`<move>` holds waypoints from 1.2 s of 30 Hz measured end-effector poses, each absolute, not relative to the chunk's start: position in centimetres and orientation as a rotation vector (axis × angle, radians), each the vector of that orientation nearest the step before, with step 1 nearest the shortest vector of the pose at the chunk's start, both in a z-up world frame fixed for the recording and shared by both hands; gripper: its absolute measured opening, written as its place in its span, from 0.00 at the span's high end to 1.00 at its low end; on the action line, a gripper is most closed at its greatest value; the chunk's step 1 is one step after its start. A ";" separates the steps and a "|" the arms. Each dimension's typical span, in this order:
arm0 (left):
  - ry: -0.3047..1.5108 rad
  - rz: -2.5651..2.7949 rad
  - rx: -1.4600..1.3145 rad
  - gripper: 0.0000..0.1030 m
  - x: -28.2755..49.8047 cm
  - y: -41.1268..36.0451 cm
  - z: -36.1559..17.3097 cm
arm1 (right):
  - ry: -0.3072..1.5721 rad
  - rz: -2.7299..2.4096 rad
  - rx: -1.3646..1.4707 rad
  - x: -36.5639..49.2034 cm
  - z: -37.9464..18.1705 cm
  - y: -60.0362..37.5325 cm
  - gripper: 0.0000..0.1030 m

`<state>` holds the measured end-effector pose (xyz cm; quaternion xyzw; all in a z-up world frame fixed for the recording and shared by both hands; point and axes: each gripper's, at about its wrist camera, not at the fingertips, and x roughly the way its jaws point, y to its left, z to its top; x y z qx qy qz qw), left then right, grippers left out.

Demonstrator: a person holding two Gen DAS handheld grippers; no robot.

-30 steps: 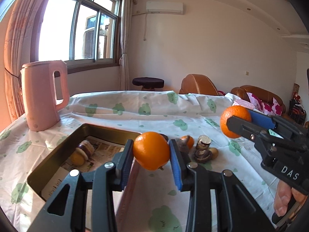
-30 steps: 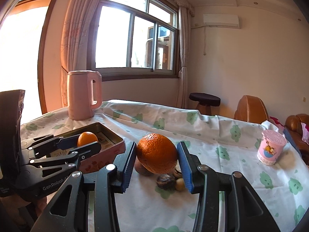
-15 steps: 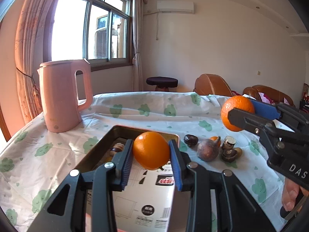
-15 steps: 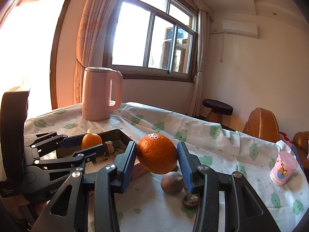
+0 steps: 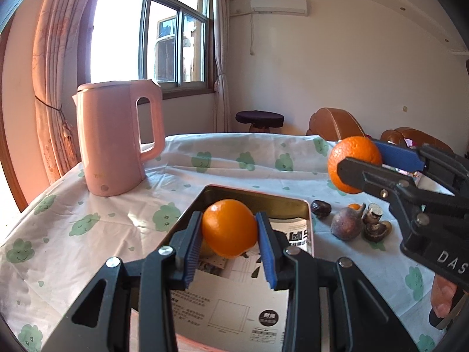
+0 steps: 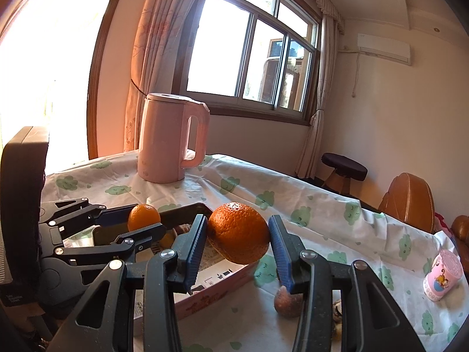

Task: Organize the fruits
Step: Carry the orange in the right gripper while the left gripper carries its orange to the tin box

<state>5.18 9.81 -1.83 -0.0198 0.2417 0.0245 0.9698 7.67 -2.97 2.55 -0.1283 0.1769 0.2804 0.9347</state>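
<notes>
Left gripper (image 5: 229,234): jaws clamped on a small orange (image 5: 229,228), held above the tin tray (image 5: 261,198).
Right gripper (image 6: 238,243): jaws closed on a larger, rough-skinned orange (image 6: 239,237), held over the tray's near rim.
Tray: paper-lined, below the left jaws.
Loose fruit: a brown fruit (image 5: 346,227) and a dark date (image 5: 321,209) right of the left jaws, on the tablecloth (image 5: 88,223).
Kettle (image 5: 117,138): pink, beyond and left of both jaws.
</notes>
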 end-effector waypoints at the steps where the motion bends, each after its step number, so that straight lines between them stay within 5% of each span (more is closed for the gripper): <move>1: 0.493 0.051 -0.042 0.63 5.2 10.1 -1.9 | 0.369 0.577 -0.265 7.9 2.4 -2.6 0.56; 36: 0.621 0.077 -0.083 0.63 7.5 13.3 -4.1 | 0.519 0.615 -0.317 10.7 -2.4 2.5 0.56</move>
